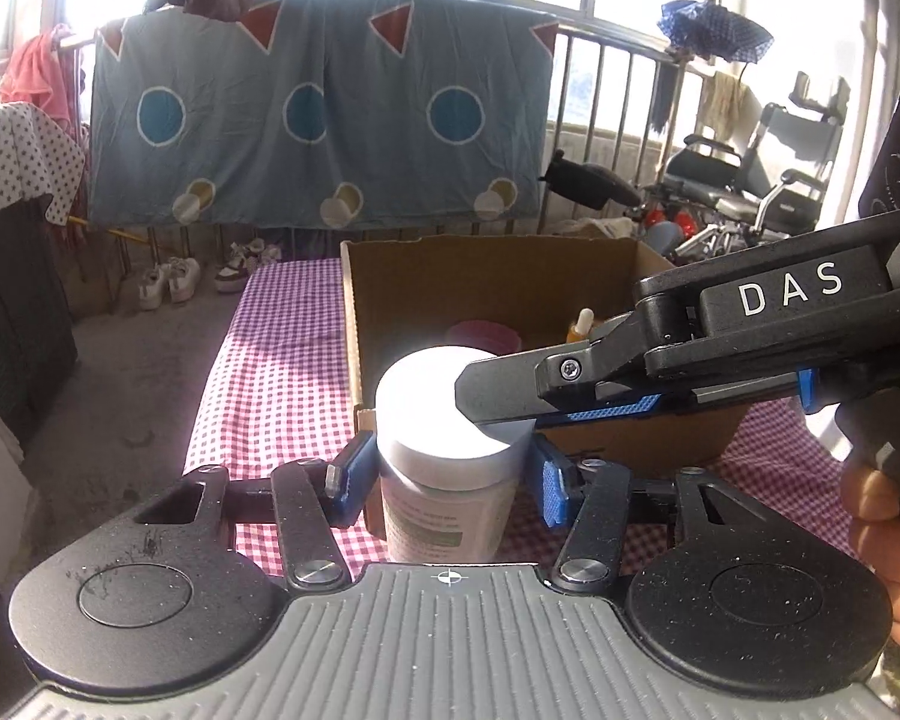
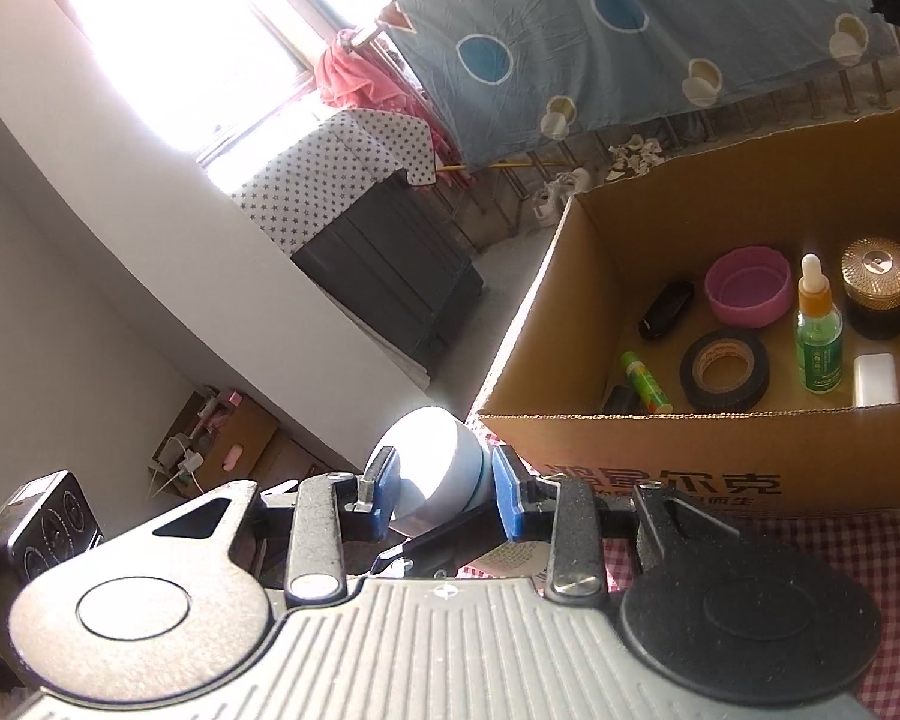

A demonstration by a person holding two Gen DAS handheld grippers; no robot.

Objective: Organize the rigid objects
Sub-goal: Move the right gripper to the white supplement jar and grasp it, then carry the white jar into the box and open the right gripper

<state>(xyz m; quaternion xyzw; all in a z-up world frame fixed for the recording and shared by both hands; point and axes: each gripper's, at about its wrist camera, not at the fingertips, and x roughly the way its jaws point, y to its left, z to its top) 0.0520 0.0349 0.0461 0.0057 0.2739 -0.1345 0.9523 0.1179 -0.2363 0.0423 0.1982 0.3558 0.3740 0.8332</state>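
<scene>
White-lidded jar [image 1: 450,450]: round white lid, pale label on body, upright on checkered cloth, touching near-left corner of cardboard box [image 1: 354,324]. Box open-topped, holds black tape roll [image 2: 725,369], pink cap [image 2: 748,286] mouth up, green dropper bottle [image 2: 816,336] upright, gold-lidded dark jar [image 2: 877,288], glue stick [image 2: 647,381] lying flat, small white block [image 2: 875,379].

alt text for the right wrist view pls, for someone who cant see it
The right claw has its blue pads on either side of a white jar lid, just outside an open cardboard box on a checked cloth. The box holds a pink cup, black tape roll, green dropper bottle, gold-lidded jar and other small items.
</scene>
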